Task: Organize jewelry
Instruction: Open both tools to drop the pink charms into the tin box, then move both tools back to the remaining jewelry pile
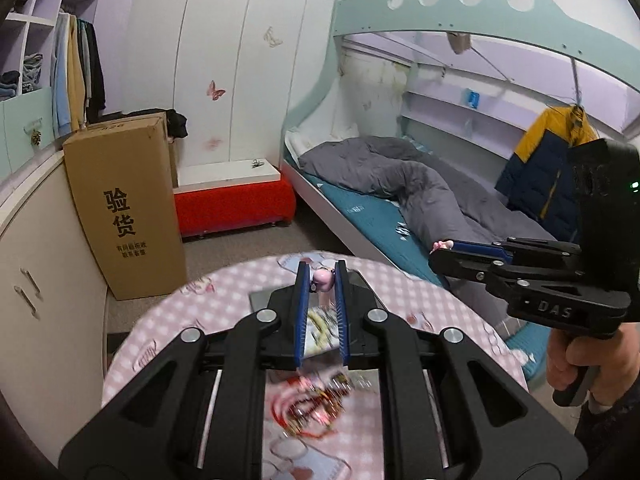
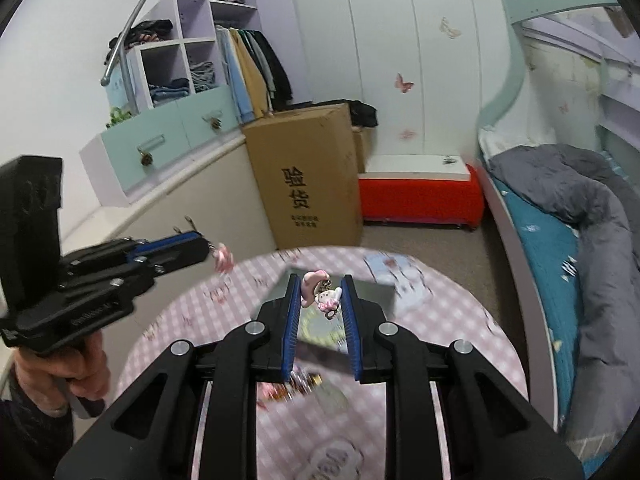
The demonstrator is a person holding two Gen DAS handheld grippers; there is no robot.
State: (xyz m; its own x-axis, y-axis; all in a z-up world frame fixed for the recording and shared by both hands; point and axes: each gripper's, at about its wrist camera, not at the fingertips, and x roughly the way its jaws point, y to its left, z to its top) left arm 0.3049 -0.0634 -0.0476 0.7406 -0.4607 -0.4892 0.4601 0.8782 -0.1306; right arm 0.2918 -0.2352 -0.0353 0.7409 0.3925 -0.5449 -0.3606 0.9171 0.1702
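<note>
My left gripper (image 1: 323, 280) is shut on a small pink charm (image 1: 322, 279) and holds it above the round table (image 1: 168, 320) with a pink checked cloth. My right gripper (image 2: 320, 294) is shut on a pink and white cat charm (image 2: 322, 292) with a metal ring. Each gripper shows in the other view, raised beside the table: the right one (image 1: 440, 246) with a pink bit at its tips, the left one (image 2: 212, 248) with a blurred pink charm. A grey tray (image 2: 372, 288) lies under both grippers. A blurred heap of red and gold jewelry (image 1: 316, 404) lies on the table near me.
A tall cardboard box (image 1: 124, 208) stands on the floor behind the table. A red bench (image 1: 236, 204) stands by the wall. A bunk bed with a grey quilt (image 1: 400, 184) is to the right. A low cabinet (image 1: 40, 280) is on the left.
</note>
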